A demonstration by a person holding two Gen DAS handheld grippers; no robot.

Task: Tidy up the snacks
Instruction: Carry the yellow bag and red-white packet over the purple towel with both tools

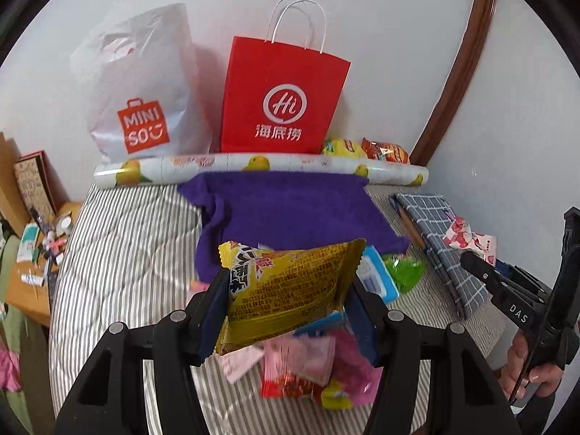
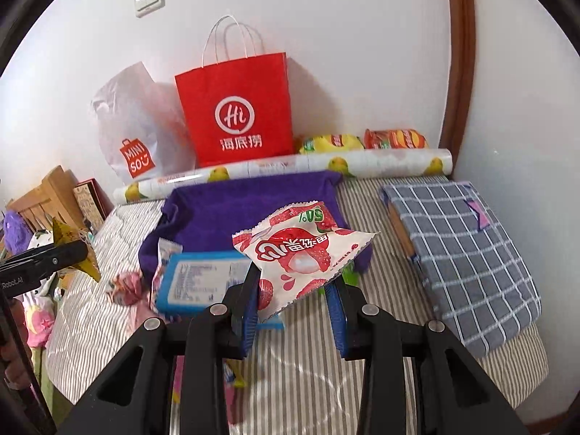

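My left gripper [image 1: 288, 290] is shut on a yellow snack packet [image 1: 290, 290], held above a pile of pink, red and yellow snack packets [image 1: 311, 373] on the striped bed. My right gripper [image 2: 295, 282] is shut on a white packet with red lychee print [image 2: 301, 250], lifted over a blue-edged packet [image 2: 199, 279]. In the left wrist view, the right gripper [image 1: 475, 261] shows at the right edge with the same lychee packet [image 1: 467, 241]. A purple towel [image 1: 290, 210] lies spread ahead. Behind it stand a red paper bag [image 1: 282, 98] and a white plastic bag [image 1: 141, 87].
A fruit-printed roll [image 1: 261, 170] lies across the bed in front of the bags. Two snack packets [image 2: 362, 141] rest by the wall behind it. A grey checked cloth [image 2: 460, 250] covers something at right. A cluttered wooden side table [image 1: 32, 253] stands left of the bed.
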